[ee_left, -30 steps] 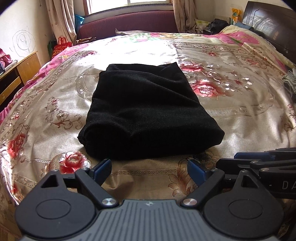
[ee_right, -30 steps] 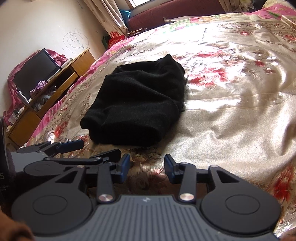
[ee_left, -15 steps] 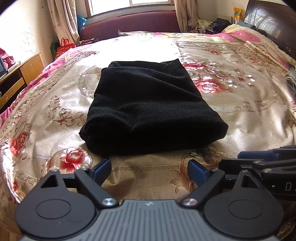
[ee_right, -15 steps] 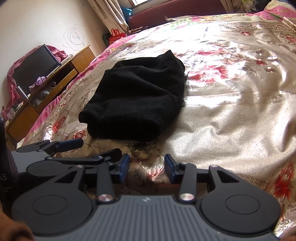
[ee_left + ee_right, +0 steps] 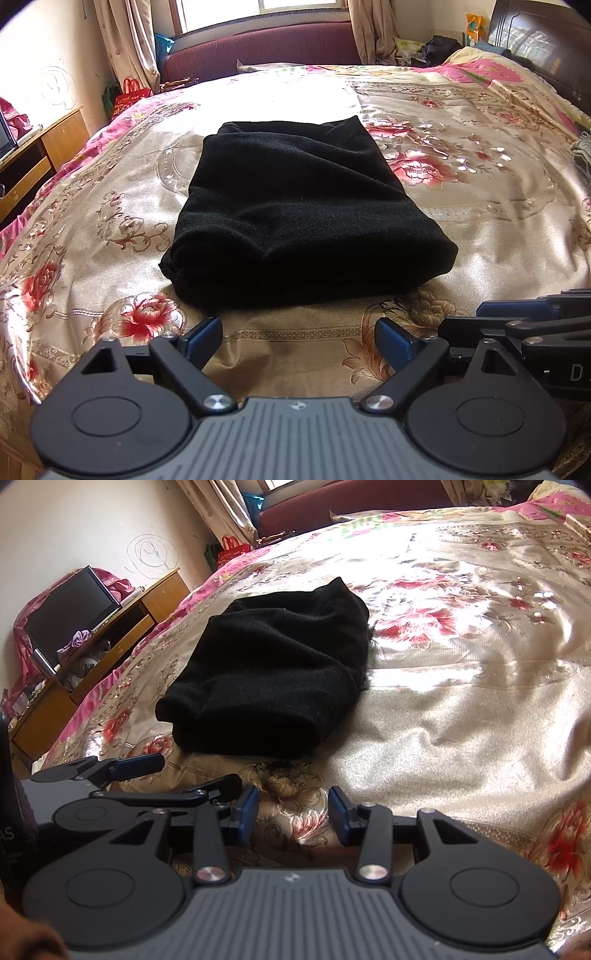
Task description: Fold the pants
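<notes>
Black knit pants (image 5: 306,206) lie folded, rectangular, mid-bed (image 5: 480,236) on glossy floral satin, ahead of both spread, empty tools: left tool (image 5: 299,341), right tool (image 5: 293,814).

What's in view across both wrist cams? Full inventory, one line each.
pants: one, black, folded in a bundle on the middle of the bed
bedspread: one, gold with red flowers and pink edge, covering the bed
sofa: one, maroon, beyond the bed under the window
curtains: two, beige, either side of the window
headboard: one, dark wood, far right in the left view
cabinet: one, brown wood, left of the bed
television: one, black, on the cabinet
red bag: one, on the floor by the sofa
left gripper: one, black with blue pads, open, empty, short of the pants
right gripper: one, same build, open, empty
</notes>
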Tool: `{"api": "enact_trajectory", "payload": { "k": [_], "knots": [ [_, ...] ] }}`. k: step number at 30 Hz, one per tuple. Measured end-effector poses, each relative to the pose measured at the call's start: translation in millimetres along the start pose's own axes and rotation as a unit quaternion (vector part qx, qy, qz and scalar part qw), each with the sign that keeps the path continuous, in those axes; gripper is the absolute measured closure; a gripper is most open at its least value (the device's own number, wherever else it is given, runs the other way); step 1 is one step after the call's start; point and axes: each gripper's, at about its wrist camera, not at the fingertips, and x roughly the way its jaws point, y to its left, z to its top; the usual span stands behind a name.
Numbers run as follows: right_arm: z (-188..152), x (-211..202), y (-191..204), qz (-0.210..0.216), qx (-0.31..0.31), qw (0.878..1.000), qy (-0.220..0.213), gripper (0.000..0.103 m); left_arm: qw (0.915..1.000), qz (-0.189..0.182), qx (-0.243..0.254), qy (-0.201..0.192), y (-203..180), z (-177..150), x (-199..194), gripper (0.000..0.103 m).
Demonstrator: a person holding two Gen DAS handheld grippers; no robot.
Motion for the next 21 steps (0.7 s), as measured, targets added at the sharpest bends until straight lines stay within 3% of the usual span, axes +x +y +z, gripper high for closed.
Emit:
{"api": "enact_trajectory", "payload": {
  "k": [21],
  "knots": [
    [-0.4,0.1,0.5,0.0,0.0,1.0,0.0,0.06,1.0,0.004,0.002,-0.003,-0.2,-0.7,-0.9,0.001]
  ]
}}
